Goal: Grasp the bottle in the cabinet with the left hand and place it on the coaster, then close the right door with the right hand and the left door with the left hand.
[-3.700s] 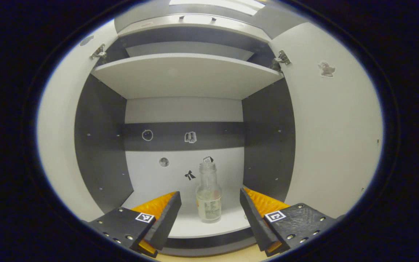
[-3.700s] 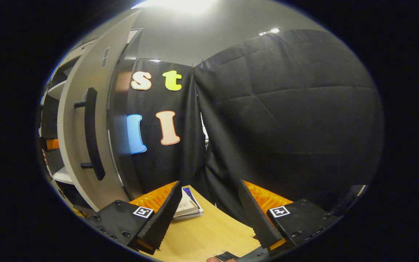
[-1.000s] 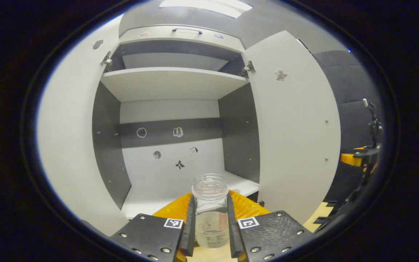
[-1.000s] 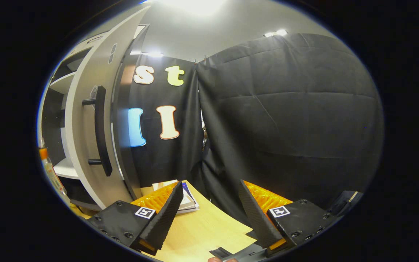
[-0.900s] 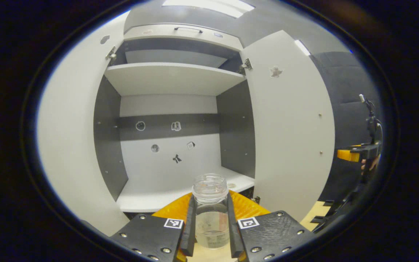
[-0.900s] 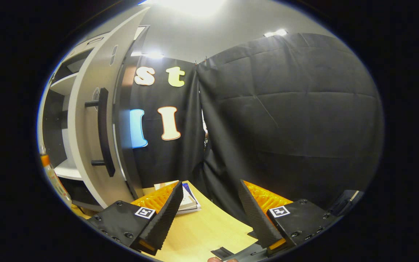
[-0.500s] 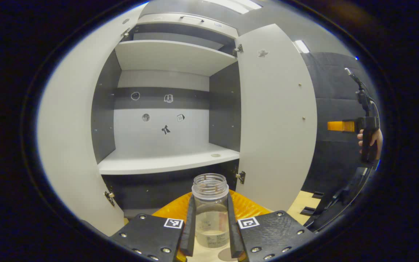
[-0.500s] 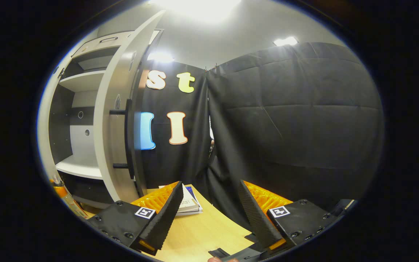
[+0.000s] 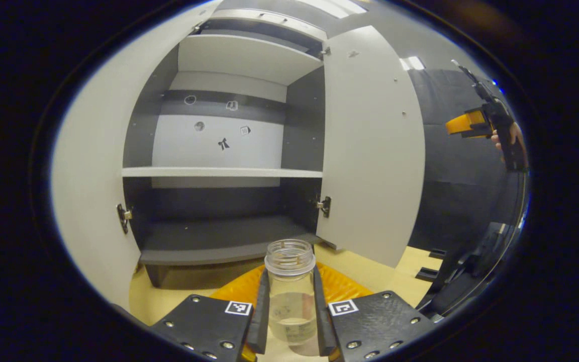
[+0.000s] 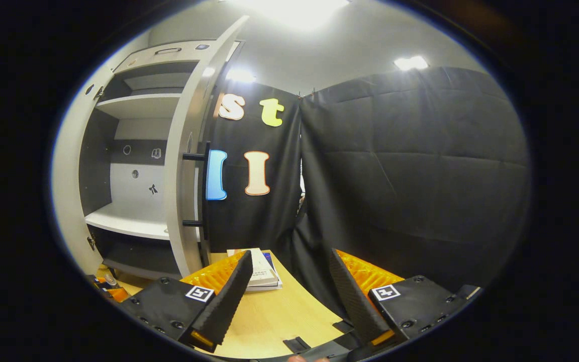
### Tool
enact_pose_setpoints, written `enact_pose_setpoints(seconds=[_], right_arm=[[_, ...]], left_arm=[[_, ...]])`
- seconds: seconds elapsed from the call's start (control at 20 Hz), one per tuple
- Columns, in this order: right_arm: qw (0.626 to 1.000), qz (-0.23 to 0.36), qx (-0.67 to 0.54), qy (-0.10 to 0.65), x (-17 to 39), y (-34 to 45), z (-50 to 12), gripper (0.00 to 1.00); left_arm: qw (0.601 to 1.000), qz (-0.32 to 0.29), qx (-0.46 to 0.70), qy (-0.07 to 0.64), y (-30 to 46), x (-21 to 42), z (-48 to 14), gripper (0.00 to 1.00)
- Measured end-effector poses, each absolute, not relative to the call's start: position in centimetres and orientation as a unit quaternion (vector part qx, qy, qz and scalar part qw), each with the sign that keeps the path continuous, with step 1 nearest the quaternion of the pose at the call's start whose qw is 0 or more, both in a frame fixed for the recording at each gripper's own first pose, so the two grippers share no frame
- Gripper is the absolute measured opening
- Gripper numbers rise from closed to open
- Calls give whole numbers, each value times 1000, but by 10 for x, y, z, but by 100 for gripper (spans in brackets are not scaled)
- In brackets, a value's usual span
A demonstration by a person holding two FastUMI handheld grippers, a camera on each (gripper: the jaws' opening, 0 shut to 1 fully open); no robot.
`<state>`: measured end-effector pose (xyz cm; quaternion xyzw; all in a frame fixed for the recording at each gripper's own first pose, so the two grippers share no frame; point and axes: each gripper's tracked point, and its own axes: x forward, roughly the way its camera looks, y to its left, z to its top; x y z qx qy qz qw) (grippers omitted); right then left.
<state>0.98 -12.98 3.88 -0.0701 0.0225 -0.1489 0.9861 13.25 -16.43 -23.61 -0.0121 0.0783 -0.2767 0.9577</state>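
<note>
Since the earlier frames you have carried the bottle out of the cabinet and down toward the tabletop; the shelf it stood on now sits high in the left gripper view, and the right gripper view has swung to face more of the open cabinet. Your left gripper is clenched on the bottle, both fingers pressed against its sides just below the neck, and the bottle hangs upright over the tabletop's near edge, in front of the cabinet's bottom shelf. A dull patch under its base may be the coaster, but you cannot tell that for sure, nor whether the base is touching down. So the grasp is done and the placing is, by my judgement, nearly there; releasing and closing both doors are left. Your right gripper is released, fingers spread wide with nothing between them, hovering over the tabletop near a stack of books, with the right door standing open beyond it. As for looks, the bottle is clear glass, capless, wide-mouthed, with a pale label low on its body.
</note>
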Motion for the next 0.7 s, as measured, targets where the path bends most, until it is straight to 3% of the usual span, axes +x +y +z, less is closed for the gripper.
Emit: enact_pose_setpoints(seconds=[0.7], right_arm=[[979, -189, -61, 53, -29, -161, 22, 93]], left_arm=[[949, -296, 19, 106, -203, 100, -293, 42]])
